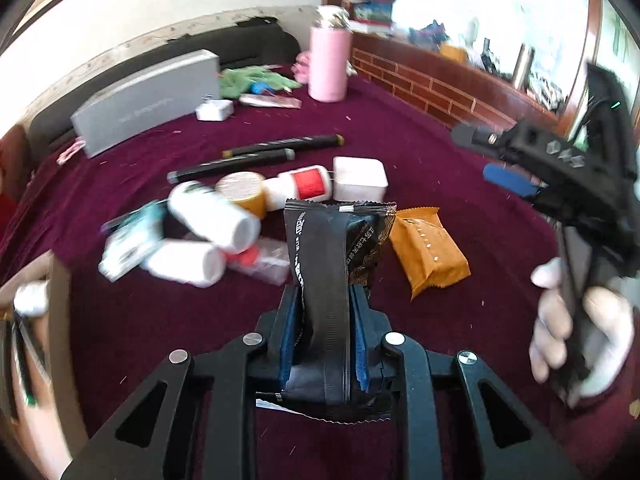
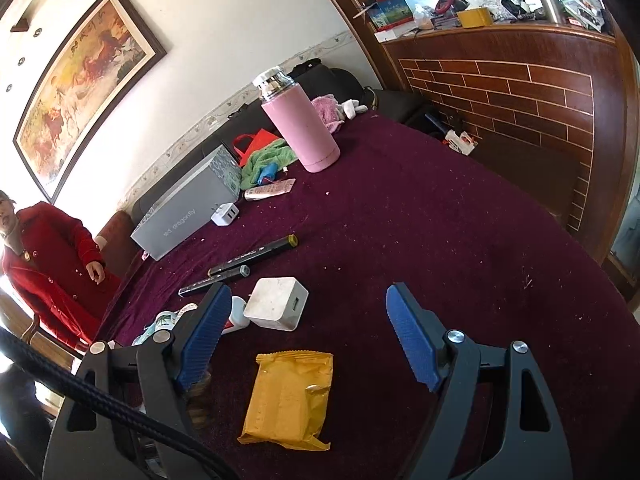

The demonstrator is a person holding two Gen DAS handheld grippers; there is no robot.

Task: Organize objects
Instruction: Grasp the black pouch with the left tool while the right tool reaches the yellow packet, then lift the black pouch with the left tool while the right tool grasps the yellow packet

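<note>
Cloth, foil and plastic under my cameras

I see a napped maroon cloth, a glossy black foil packet, a matt orange wrapper and ribbed blue pads.

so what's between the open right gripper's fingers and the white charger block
The orange snack packet lies below the right gripper, short of the white charger block; seen in the right wrist view.

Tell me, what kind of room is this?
Probably a home living room: a framed painting on the wall, a dark sofa behind the cloth-covered table, and a cluttered wooden counter.
</note>
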